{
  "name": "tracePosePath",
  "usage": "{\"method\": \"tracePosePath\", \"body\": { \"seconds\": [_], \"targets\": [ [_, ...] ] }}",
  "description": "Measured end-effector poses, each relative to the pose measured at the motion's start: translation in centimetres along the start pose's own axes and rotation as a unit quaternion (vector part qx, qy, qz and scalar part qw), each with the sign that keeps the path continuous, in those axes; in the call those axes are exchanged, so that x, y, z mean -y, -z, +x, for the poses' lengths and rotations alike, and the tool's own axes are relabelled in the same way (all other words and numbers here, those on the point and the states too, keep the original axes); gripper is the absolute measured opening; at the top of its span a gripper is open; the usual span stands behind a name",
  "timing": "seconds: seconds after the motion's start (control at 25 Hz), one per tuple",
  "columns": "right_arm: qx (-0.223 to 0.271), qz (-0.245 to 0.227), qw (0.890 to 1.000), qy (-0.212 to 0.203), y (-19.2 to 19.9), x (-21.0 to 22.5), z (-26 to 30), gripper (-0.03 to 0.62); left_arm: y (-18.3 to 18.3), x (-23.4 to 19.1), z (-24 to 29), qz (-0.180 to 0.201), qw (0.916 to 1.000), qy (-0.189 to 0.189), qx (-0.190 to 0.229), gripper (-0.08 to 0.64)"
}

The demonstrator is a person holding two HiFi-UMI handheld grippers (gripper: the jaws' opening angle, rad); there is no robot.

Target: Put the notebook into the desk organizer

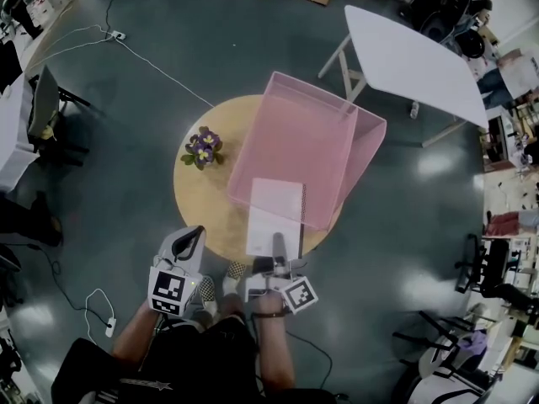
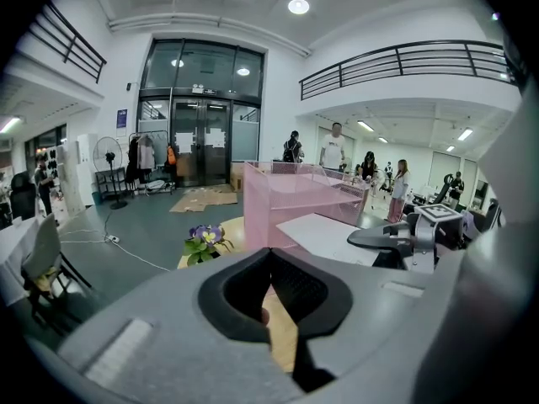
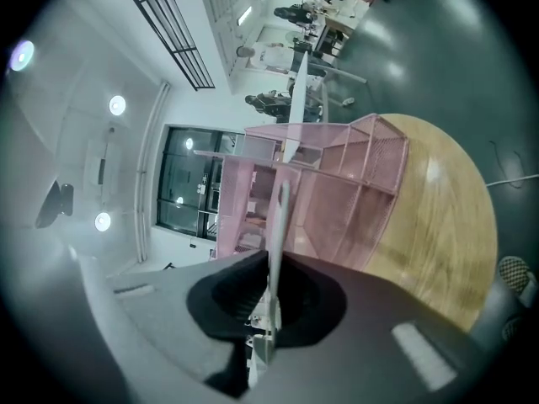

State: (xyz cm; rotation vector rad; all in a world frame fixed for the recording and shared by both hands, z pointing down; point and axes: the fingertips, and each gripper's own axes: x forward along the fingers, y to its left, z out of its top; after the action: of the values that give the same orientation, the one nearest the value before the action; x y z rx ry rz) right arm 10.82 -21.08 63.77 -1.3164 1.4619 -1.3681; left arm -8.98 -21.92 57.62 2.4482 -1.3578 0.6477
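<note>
Grey right gripper (image 1: 278, 244) pinches the near edge of the white notebook (image 1: 275, 209), whose far end reaches over the front lip of the pink mesh desk organizer (image 1: 316, 133) on a round wooden table (image 1: 206, 204). The left gripper (image 1: 194, 234), jaws pressed together and empty, hovers by the table's near edge; purple flowers (image 1: 203, 148) stand beyond.

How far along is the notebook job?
Done: the right gripper has the notebook pinched by its near edge. In hand: its far end is at the front of the pink mesh desk organizer. To do: push it in, release. The left gripper holds nothing.
</note>
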Motion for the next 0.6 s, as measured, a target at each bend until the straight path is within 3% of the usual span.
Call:
{"method": "tracePosePath", "body": {
  "seconds": [0.6],
  "targets": [
    [0.0, 0.009, 1.0, 0.016, -0.7, 0.8, 2.2, 0.02, 0.3, -0.5, 1.0, -0.011, 0.9998, -0.006, -0.013, 0.009]
  ]
}}
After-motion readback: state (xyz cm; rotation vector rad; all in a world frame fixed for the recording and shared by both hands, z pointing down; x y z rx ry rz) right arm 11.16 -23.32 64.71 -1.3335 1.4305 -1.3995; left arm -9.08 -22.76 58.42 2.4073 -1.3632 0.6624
